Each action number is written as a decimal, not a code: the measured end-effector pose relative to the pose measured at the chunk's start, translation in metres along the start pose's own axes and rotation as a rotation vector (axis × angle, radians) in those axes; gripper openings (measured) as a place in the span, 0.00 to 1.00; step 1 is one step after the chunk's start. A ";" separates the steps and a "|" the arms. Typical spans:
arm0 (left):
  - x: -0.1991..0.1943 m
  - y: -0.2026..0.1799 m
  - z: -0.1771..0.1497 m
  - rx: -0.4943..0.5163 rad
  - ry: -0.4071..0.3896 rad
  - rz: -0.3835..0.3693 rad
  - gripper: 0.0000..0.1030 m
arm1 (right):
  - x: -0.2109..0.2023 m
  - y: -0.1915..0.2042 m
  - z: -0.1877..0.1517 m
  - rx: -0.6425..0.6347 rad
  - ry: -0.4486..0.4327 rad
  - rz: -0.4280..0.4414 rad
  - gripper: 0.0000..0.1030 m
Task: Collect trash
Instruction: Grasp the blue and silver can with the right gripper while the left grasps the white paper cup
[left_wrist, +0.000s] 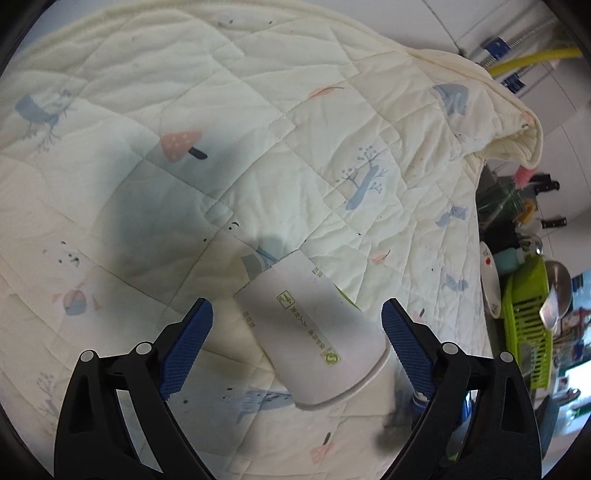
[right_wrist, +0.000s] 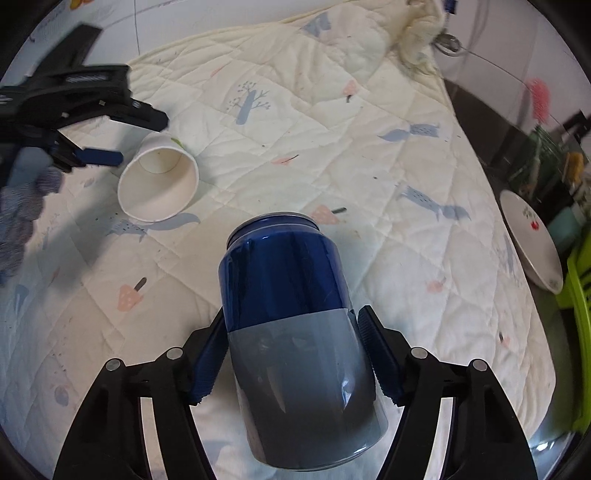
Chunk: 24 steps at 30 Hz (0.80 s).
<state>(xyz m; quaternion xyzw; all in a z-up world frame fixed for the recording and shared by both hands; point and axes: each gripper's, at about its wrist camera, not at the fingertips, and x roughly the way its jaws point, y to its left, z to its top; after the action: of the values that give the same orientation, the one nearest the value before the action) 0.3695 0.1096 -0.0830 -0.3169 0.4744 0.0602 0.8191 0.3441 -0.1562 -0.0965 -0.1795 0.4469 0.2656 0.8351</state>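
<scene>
a blue and grey metal can (right_wrist: 295, 332) is pinched by the right tongs (right_wrist: 291, 354); a white paper cup (left_wrist: 314, 332) lying on the quilted cream cloth (left_wrist: 258, 129) is straddled by the spread left tongs (left_wrist: 297, 339).

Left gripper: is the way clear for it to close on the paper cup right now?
Probably yes. The left gripper is open, with the paper cup lying on its side on the quilt between the fingers, and nothing sits between them and the cup.

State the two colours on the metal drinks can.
Blue metal drinks can with grey band; clearest in right wrist view.
</scene>
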 end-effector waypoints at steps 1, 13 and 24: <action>0.002 0.000 0.000 -0.006 0.003 0.003 0.89 | -0.004 -0.002 -0.003 0.010 -0.005 0.000 0.64; 0.032 -0.002 -0.005 -0.110 0.060 0.020 0.87 | -0.045 -0.016 -0.042 0.105 -0.054 -0.014 0.64; 0.023 -0.006 -0.015 -0.048 0.057 -0.042 0.69 | -0.080 -0.028 -0.079 0.227 -0.087 -0.016 0.64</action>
<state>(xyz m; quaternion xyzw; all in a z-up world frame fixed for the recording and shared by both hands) 0.3734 0.0917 -0.1046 -0.3480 0.4890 0.0454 0.7986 0.2726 -0.2437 -0.0702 -0.0757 0.4359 0.2142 0.8708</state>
